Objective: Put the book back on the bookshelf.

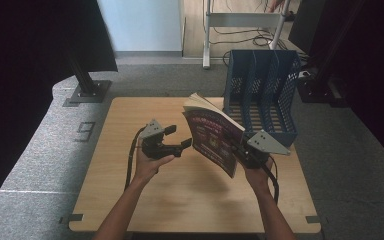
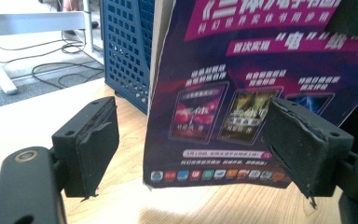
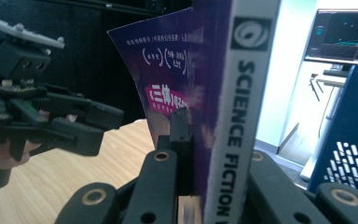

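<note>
While my right gripper (image 1: 244, 152) clamps the book (image 1: 212, 140) by its spine, the high view has the book tilted above the table (image 1: 130, 200), near its right edge and just in front of the blue rack (image 1: 260, 95) at the far right corner. My left gripper (image 1: 177, 140) hangs beside the cover with jaws apart.

From the left gripper view, the cover (image 2: 242, 93) stands between and beyond my spread pads (image 2: 98, 144), untouched.

From the right gripper view, the spine (image 3: 242, 116) sits pinched in my jaws. I judge this the carry step; next I must stand the book upright and line it up with a rack slot.
</note>
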Motion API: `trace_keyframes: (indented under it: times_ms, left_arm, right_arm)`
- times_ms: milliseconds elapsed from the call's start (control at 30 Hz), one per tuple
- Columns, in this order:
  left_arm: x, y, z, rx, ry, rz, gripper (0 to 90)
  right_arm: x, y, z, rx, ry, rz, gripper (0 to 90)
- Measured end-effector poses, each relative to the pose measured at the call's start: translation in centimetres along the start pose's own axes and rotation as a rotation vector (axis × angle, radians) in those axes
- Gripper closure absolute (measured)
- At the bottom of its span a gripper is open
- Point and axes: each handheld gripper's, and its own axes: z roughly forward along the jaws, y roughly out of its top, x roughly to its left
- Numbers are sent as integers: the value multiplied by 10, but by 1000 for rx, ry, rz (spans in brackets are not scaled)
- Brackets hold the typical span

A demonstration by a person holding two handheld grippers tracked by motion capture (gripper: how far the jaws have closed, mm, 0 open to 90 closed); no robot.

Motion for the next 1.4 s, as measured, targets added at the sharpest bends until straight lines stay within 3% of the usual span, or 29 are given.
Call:
trace_keyframes:
  times_ms: [1400]
  left_arm:
    - [1, -11, 7, 31, -16, -15, 187]
  right_arm:
    - [-29, 46, -9, -85, -104, 11, 816]
